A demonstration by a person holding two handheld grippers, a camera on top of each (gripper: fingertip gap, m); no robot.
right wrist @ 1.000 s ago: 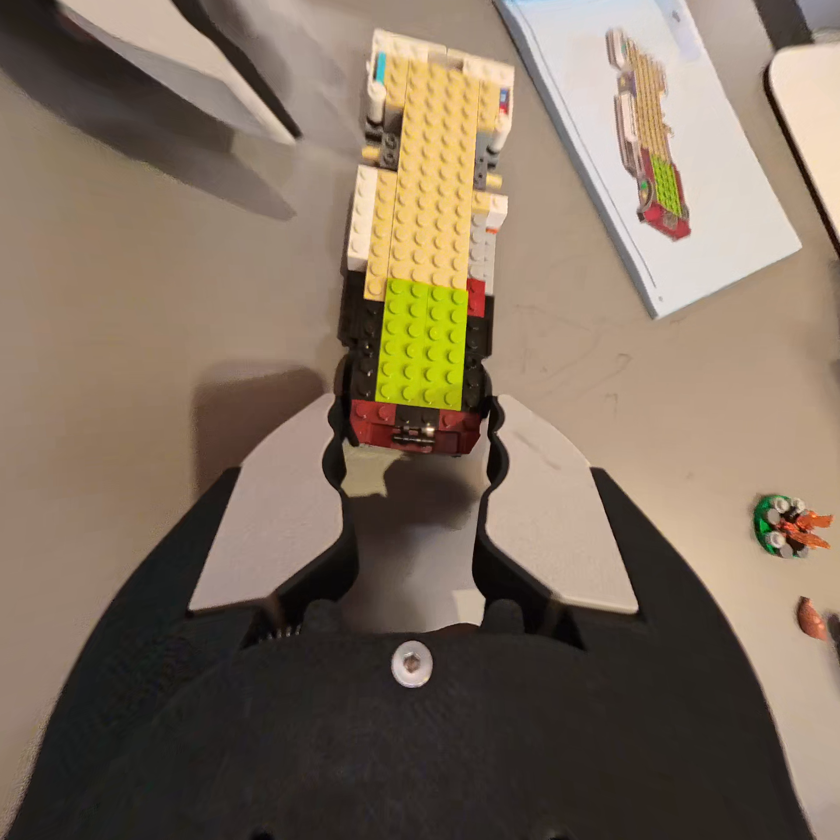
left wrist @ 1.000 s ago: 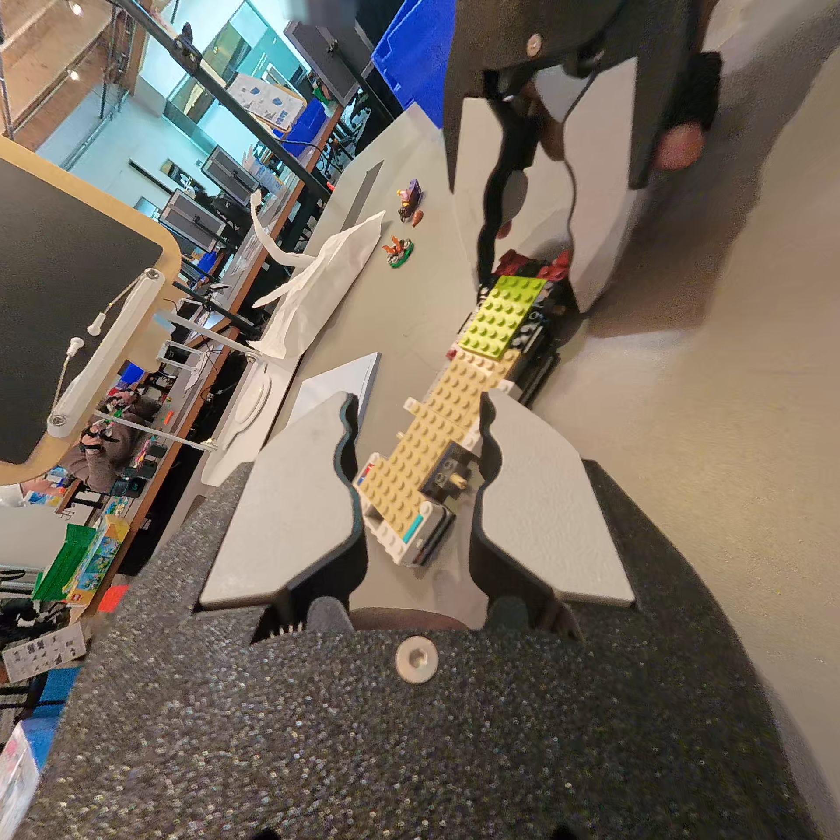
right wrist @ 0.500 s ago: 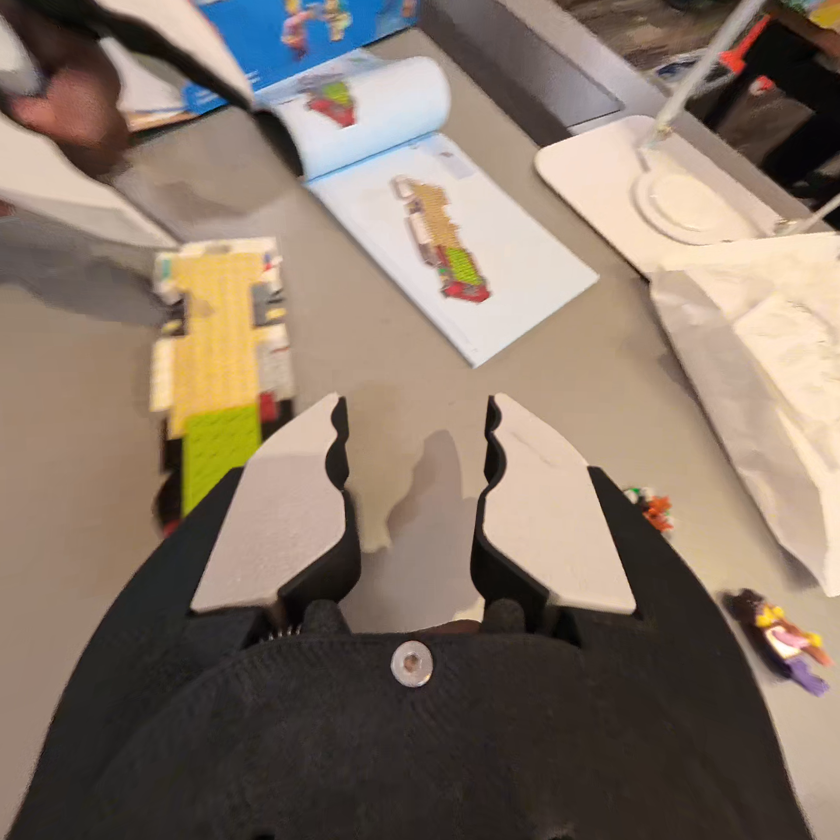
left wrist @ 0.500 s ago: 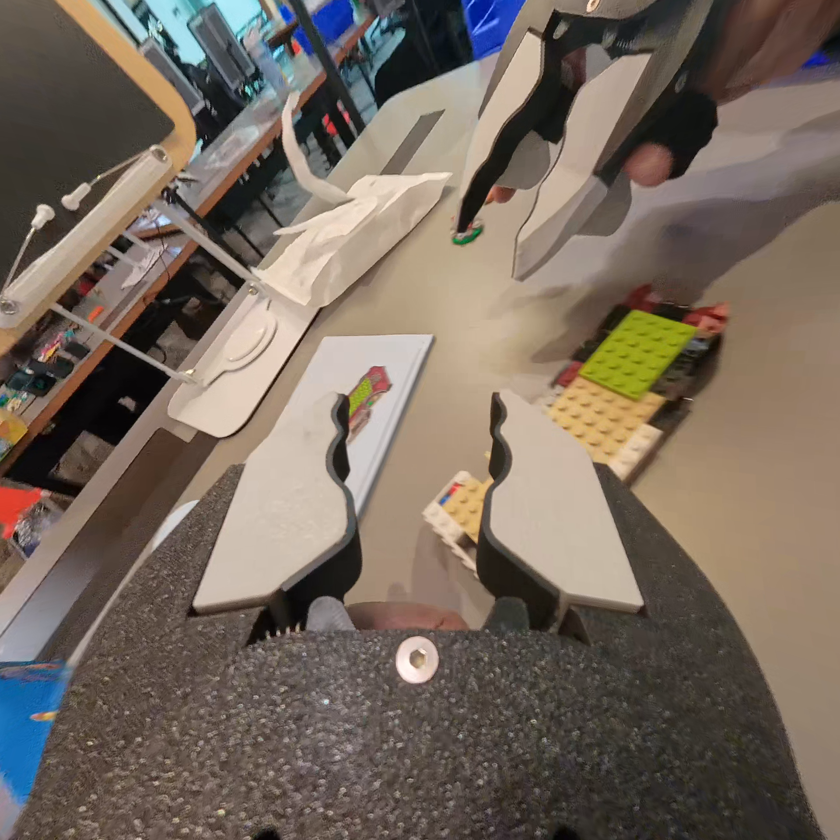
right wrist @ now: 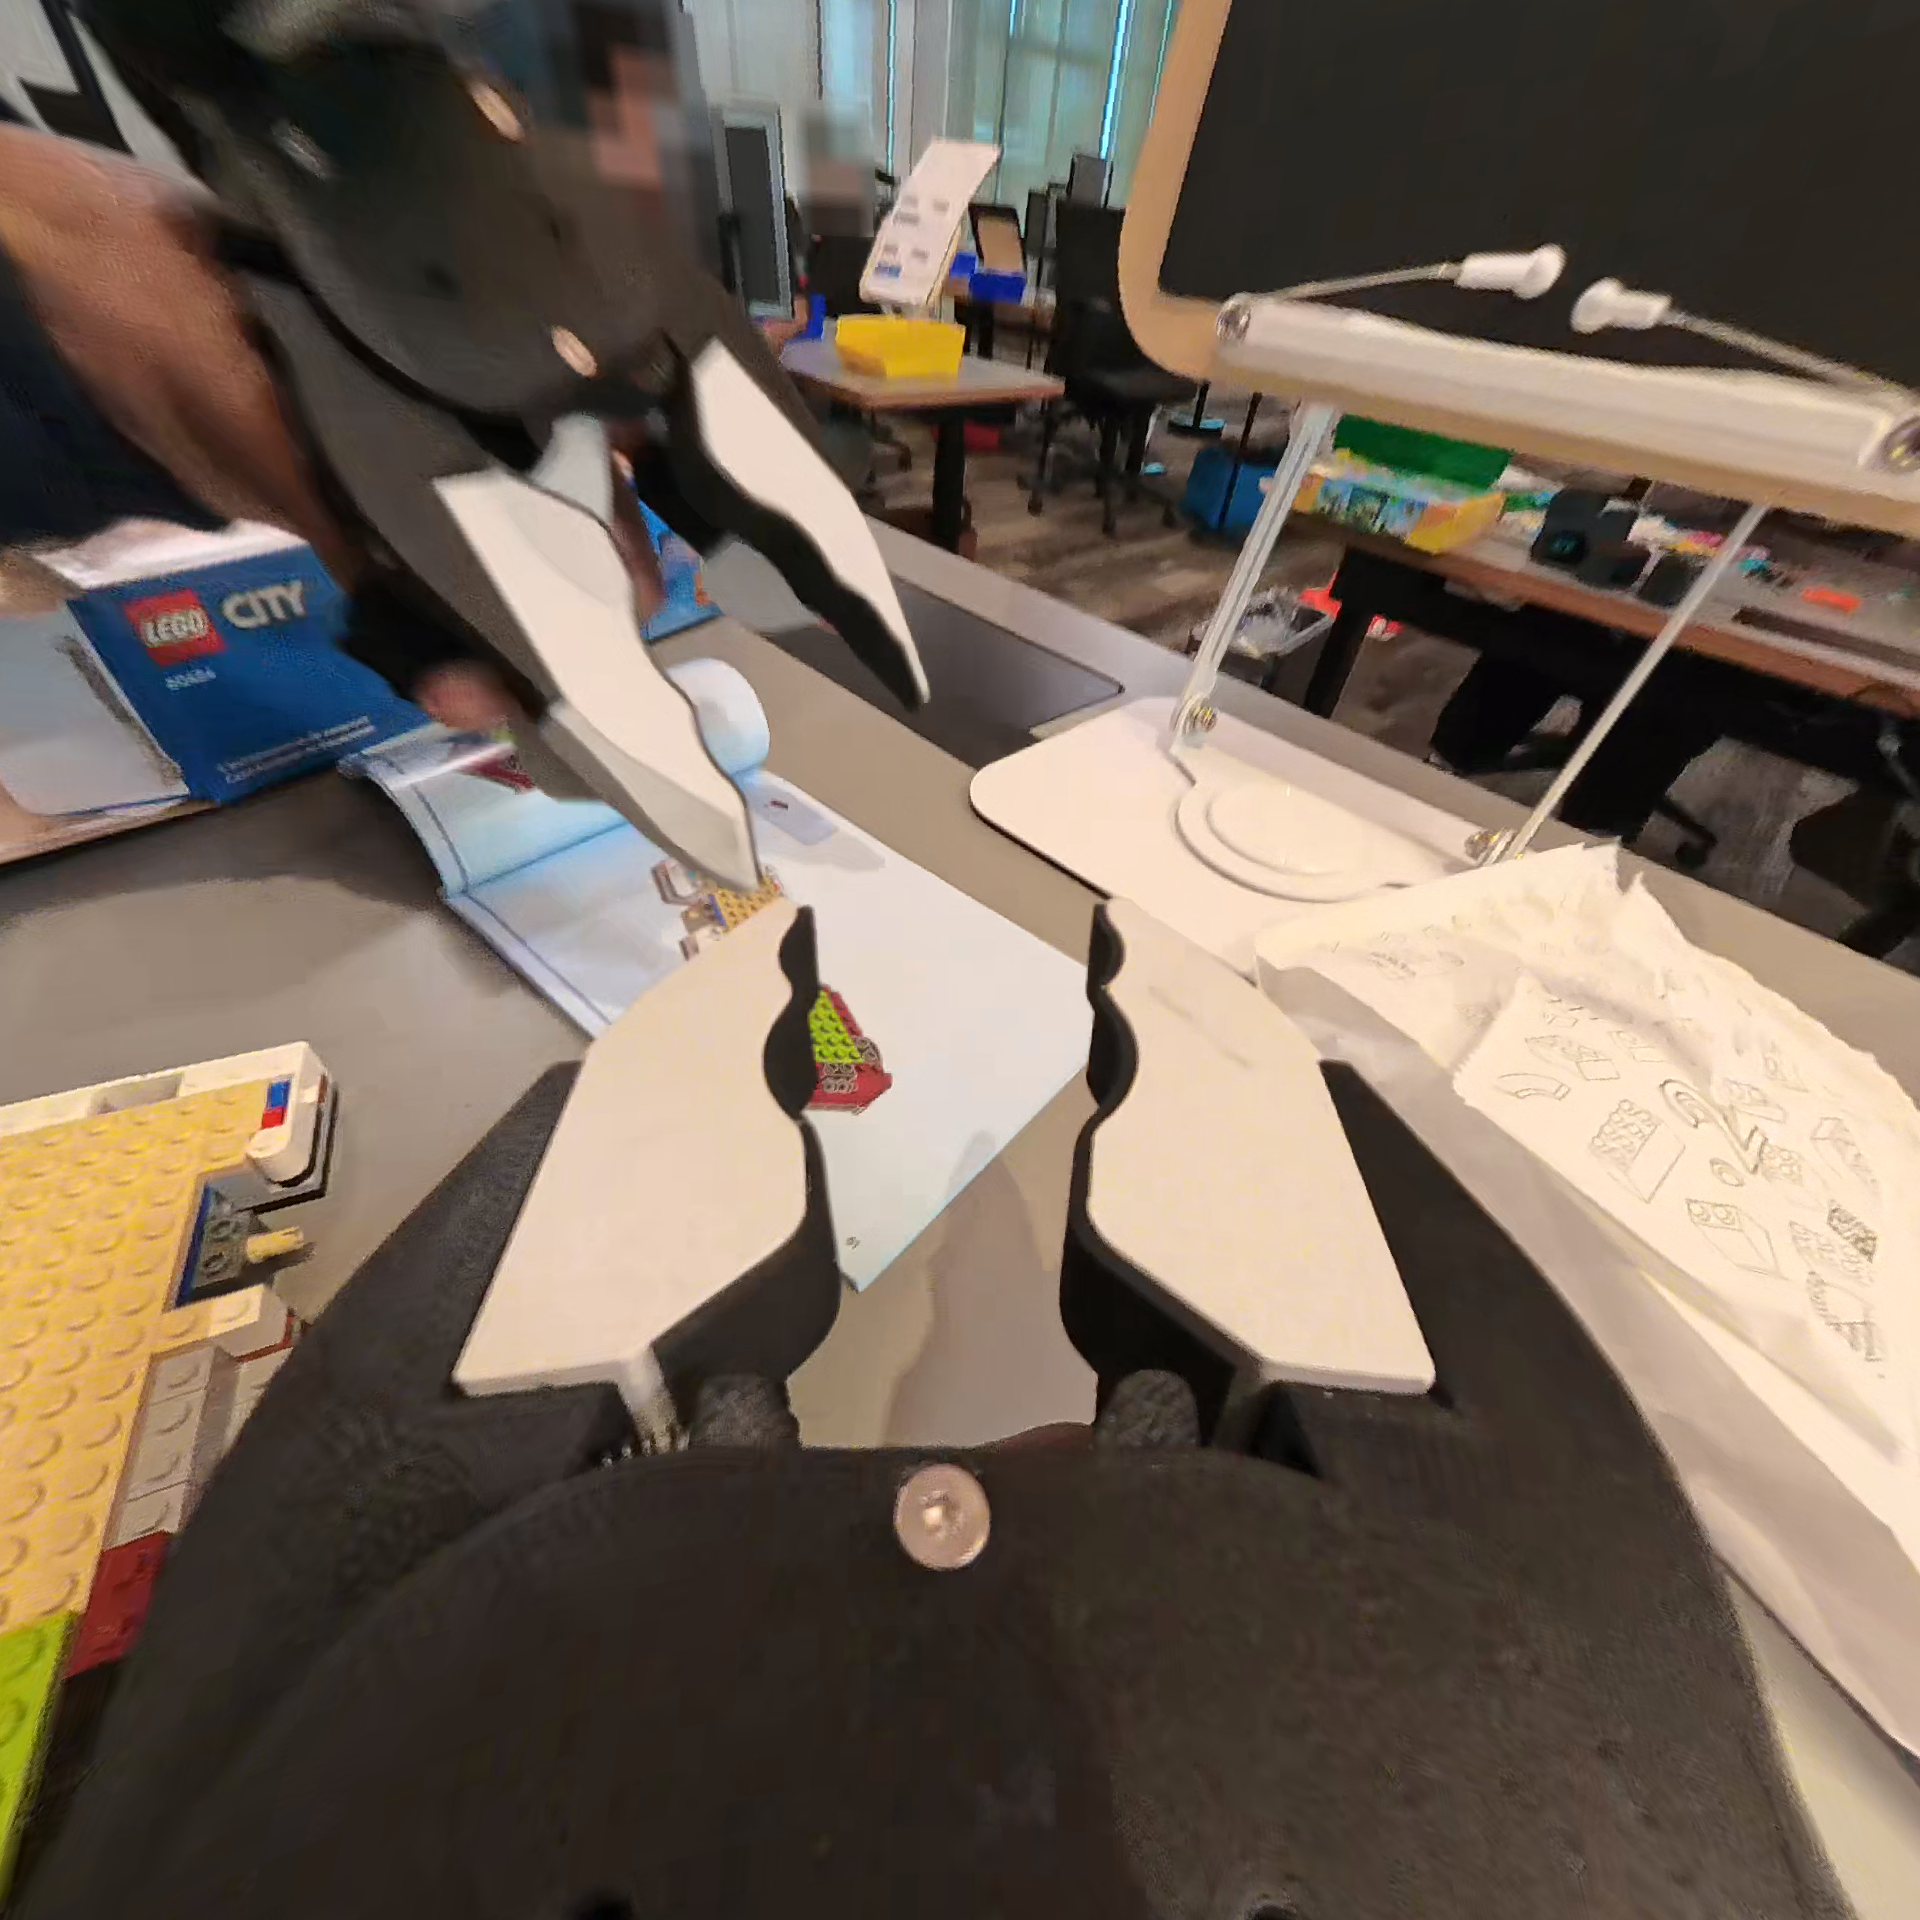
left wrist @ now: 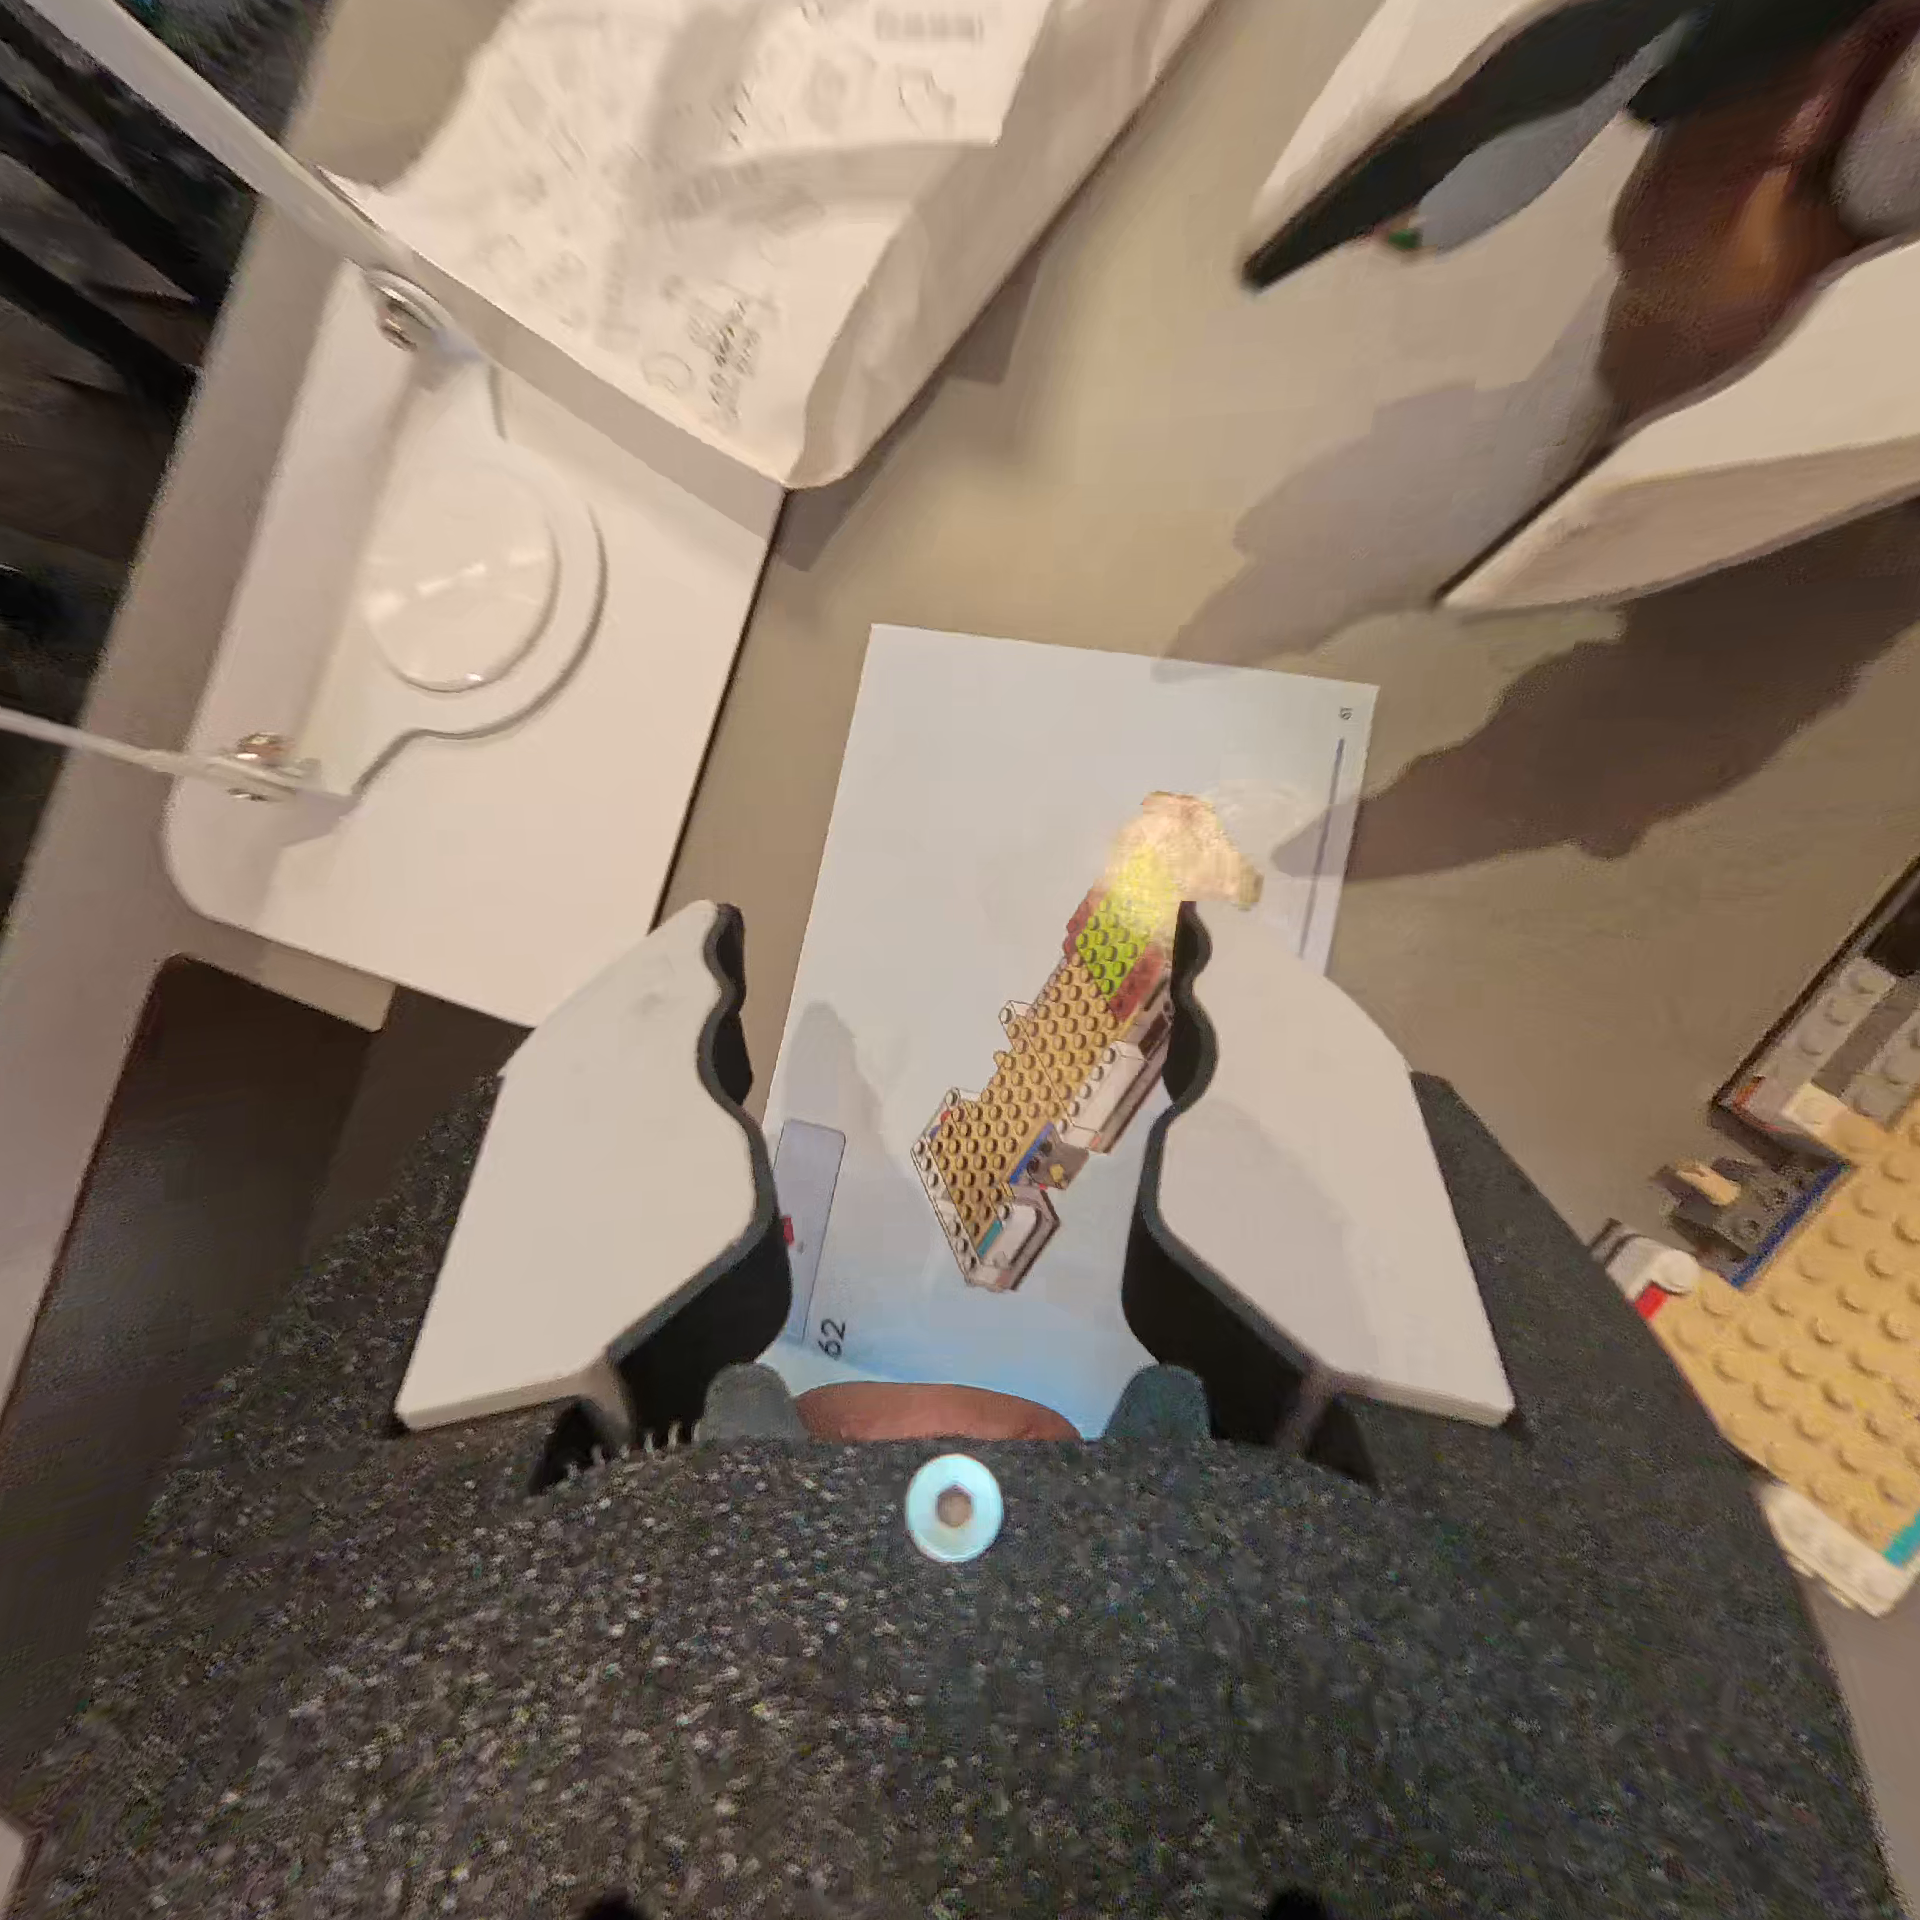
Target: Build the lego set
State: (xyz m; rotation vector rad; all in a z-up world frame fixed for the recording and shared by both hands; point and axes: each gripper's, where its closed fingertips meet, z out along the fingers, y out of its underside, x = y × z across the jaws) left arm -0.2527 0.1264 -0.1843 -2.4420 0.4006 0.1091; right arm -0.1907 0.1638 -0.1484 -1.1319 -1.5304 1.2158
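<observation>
Looking down from the left wrist, the left tongs (left wrist: 961, 940) hang released, their flat pale fingers (left wrist: 623, 1122) with wavy black inner edges spread wide over an open booklet (left wrist: 987, 748) on the grey-brown table (left wrist: 1039, 416). The glossy page carries a printed drawing of a long studded brick model, its long axis running from just ahead of the palm diagonally toward the right fingertip; there is small print I leave unread. Left of the tongs lies a smooth white lamp base (left wrist: 468, 727) with a round recess; ahead of it a crumpled white paper bag (left wrist: 727, 208) with line drawings. To the right sits the brick model (left wrist: 1818, 1299), tan studded plates, white trim.

From the right wrist, the right tongs (right wrist: 945, 935) are also released, nothing between the fingers, above the booklet's near corner. The left tongs (right wrist: 821, 748) show ahead, one tip touching the page. Left of the fingers lies the brick model (right wrist: 83, 1247); beyond it a blue printed box (right wrist: 239, 665). The bag (right wrist: 1662, 1091) lies right.
</observation>
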